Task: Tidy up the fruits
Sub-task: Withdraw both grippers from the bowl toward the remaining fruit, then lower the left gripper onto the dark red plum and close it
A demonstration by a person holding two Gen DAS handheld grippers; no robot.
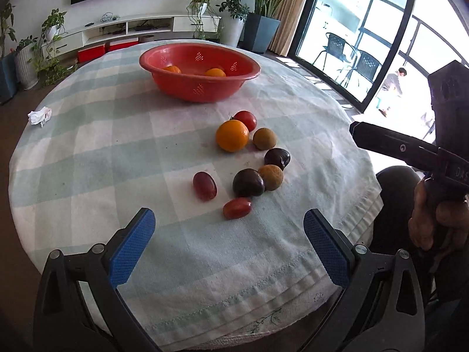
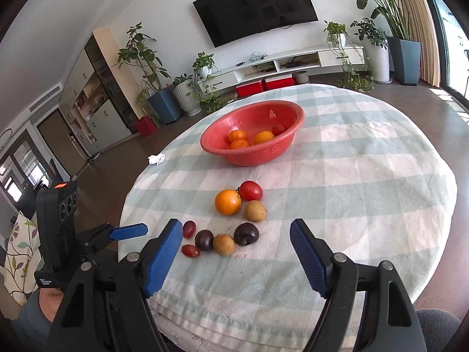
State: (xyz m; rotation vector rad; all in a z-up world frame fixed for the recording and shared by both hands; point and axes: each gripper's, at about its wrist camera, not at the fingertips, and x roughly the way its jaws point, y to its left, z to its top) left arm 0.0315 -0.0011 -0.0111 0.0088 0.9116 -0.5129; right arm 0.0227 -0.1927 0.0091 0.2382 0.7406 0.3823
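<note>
fruits lie loose on the checked cloth of the tabletop (image 1: 88, 152), in a cluster on the near side of the red bowl (image 1: 199, 70).

from the left wrist view: an orange (image 1: 232, 135) sits nearest the bowl with a red tomato (image 1: 246, 119) touching it on the bowl side and a tan longan (image 1: 264, 138) just beside it. farther from the bowl come a dark plum (image 1: 277, 158), a second tan longan (image 1: 271, 177) touching a second dark plum (image 1: 248, 182), a red grape (image 1: 204, 185) set a little apart, and a small oblong tomato (image 1: 236, 207) farthest from the bowl. two oranges show over the bowl's rim. a crumpled tissue (image 1: 40, 115) lies near the cloth's edge, well apart from the bowl. the left gripper (image 1: 229, 222) hangs above the cloth with its blue pads spread wide, holding nothing.

from the right wrist view: the bowl (image 2: 252, 138) holds three oranges and one red tomato. the right gripper (image 2: 236, 234) is also spread wide and empty, hovering over the cluster's far-from-bowl end, its pad (image 2: 164, 255) overlapping the grape. the left gripper (image 2: 129, 232) shows off the tabletop's edge.
</note>
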